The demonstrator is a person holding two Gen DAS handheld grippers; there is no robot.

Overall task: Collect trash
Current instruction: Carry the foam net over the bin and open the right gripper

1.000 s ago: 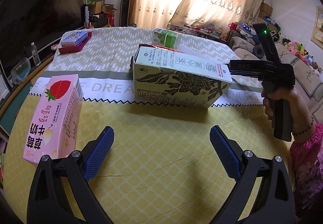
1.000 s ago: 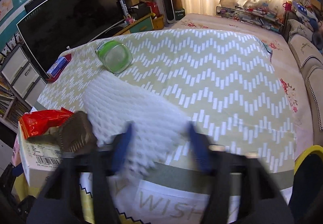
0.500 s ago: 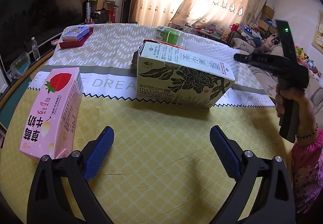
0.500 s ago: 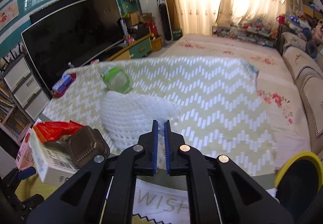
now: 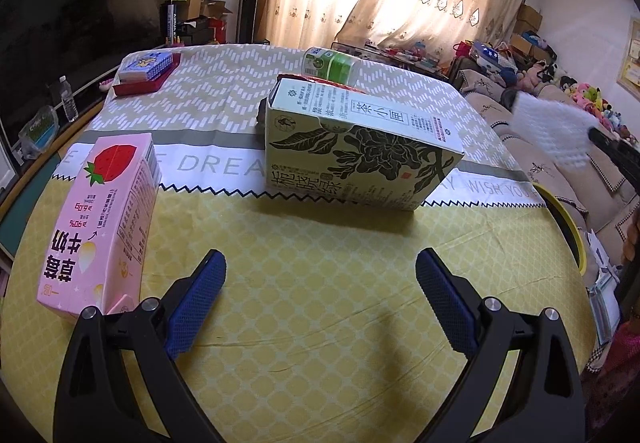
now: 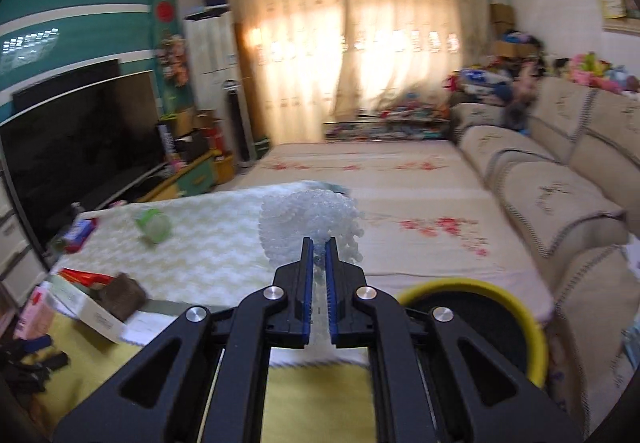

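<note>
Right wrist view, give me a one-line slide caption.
Right tongs shut on a white foam net, lifted above the table, beside a yellow-rimmed bin.

i'm in a home, a lived-in living room. a big dark television [image 6: 80, 135] sits against a teal striped wall [image 6: 60, 23], long cream curtains [image 6: 360, 55] glow with daylight, and a beige sofa [image 6: 560, 183] runs along the right. soft toys [image 5: 580, 91] pile on the sofa back, cardboard boxes [image 5: 204, 9] stack by the tv, and what looks like a standing air conditioner [image 6: 212, 55] fills the corner, though it's blurred.
</note>
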